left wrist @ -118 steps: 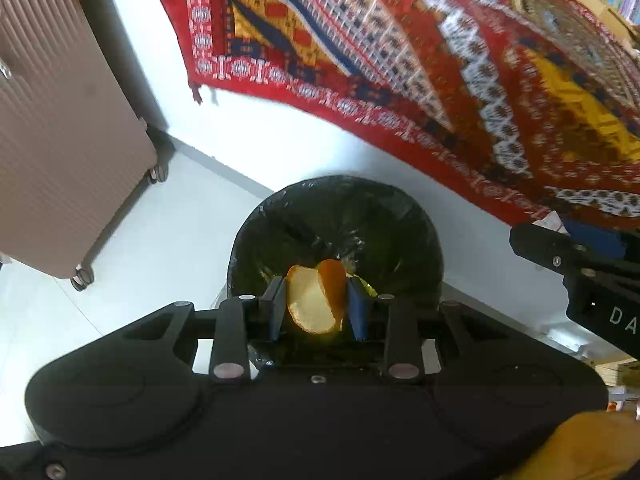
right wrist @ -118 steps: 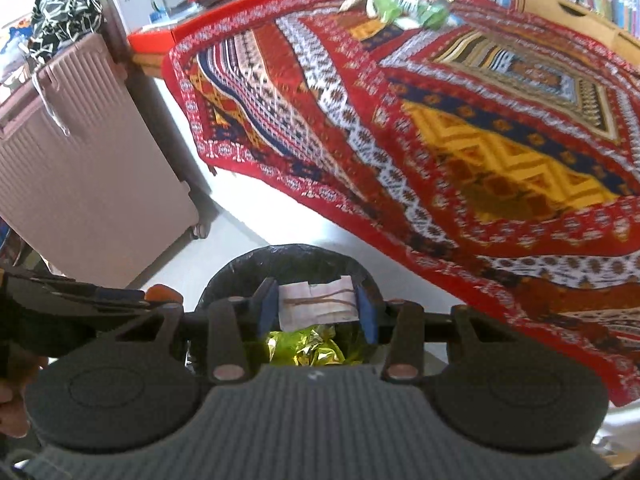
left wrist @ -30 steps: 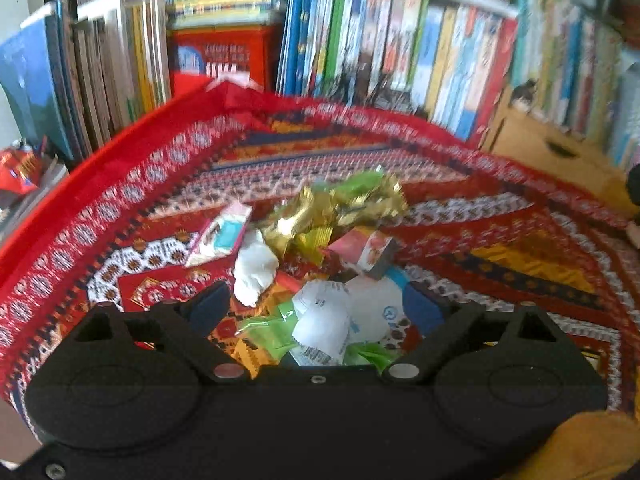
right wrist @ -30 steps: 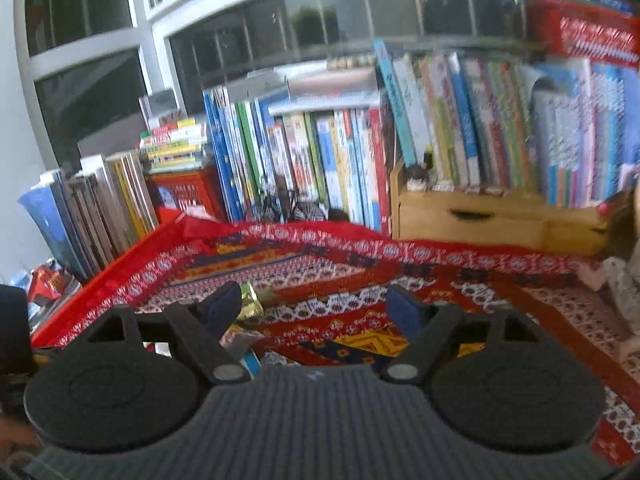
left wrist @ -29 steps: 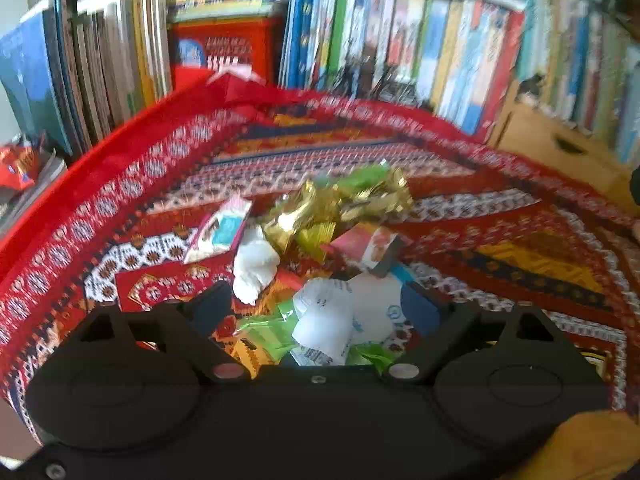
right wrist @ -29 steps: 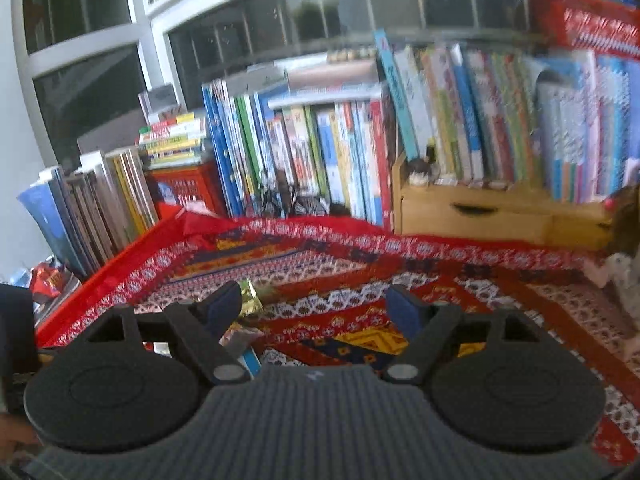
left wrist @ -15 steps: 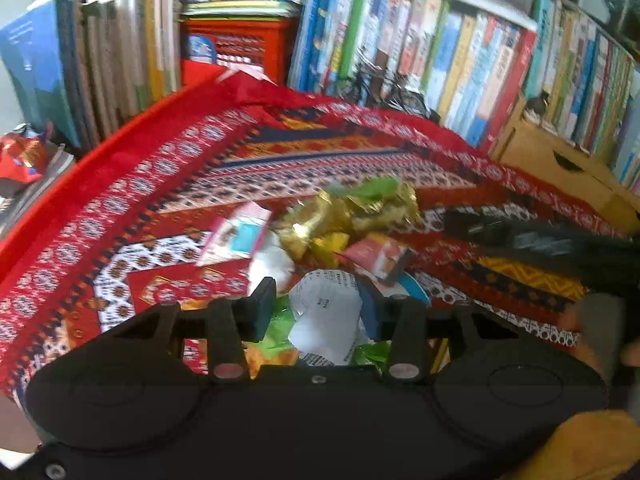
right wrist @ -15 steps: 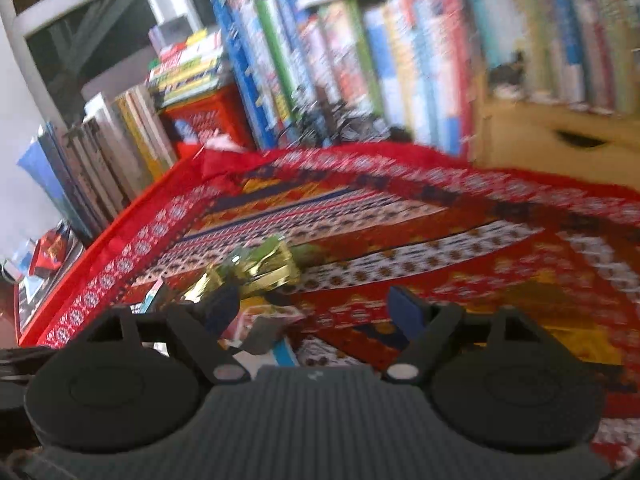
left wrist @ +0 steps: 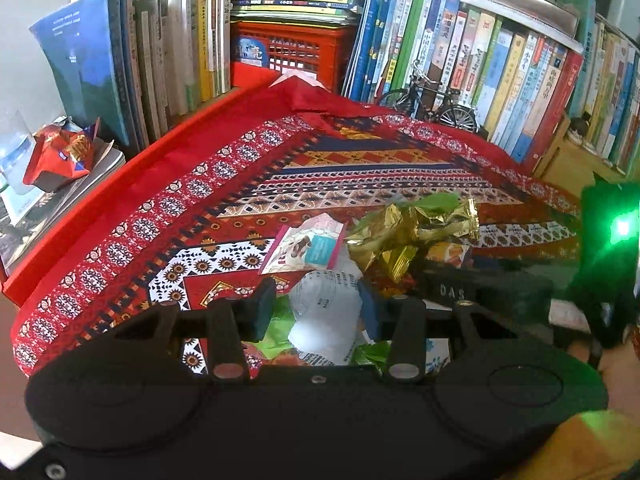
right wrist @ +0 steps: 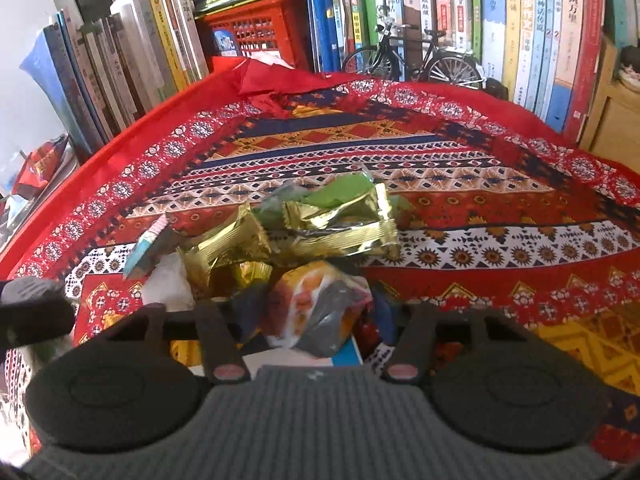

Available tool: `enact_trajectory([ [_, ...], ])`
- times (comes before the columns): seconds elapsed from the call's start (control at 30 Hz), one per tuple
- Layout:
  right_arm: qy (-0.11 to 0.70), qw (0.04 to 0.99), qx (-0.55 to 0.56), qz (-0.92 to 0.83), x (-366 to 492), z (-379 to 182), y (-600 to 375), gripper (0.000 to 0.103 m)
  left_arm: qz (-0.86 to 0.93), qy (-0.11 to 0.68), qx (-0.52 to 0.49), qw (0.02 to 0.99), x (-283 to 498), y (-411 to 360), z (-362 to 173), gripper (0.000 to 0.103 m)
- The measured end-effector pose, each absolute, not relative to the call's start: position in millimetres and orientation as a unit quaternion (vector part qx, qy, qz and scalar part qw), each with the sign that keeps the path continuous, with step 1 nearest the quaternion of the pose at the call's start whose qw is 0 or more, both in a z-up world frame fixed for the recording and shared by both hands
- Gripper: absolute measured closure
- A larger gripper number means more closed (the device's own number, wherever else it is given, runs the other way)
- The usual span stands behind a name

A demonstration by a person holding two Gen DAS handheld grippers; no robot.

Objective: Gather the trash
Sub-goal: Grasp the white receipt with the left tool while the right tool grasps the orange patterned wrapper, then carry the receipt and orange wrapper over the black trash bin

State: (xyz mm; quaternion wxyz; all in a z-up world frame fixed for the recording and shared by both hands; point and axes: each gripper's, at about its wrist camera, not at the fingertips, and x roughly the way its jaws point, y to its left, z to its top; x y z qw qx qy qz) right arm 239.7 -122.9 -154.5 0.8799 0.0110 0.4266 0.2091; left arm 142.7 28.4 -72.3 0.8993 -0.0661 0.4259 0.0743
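The left claw [left wrist: 318,306] clamps a crumpled white wrapper [left wrist: 326,320] (light, squashy, best pinched mid-bulge), while the right claw [right wrist: 314,314] is closing around an orange snack wrapper [right wrist: 316,308].

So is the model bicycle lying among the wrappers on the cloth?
No, the model bicycle stands upright at the back against the books, well apart from the gold wrappers on the patterned cloth.

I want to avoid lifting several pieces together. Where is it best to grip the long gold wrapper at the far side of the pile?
Probably its free right end, approached from above and from the right. The gold wrapper lies flat on the red cloth, and that end sticks clear of the pile, while its left end overlaps other wrappers.
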Motion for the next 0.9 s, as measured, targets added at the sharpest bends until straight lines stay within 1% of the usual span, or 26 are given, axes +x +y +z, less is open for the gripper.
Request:
enact_trajectory([
  [0.07,0.422,0.882,0.01,0.21,235,-150,-126,0.052,0.071,0.424,-0.065,0.9,143,26,-72,0.061],
  [0.17,0.417,0.885,0.017,0.207,229,-141,-133,0.054,0.064,0.423,-0.066,0.901,144,22,-71,0.061],
  [0.6,0.389,0.905,0.039,0.169,195,-107,-162,0.056,0.026,0.42,-0.067,0.904,130,1,-56,0.061],
  [0.9,0.361,0.925,0.056,0.109,135,-69,-179,0.056,-0.016,0.408,-0.062,0.911,87,-7,-31,0.061],
])
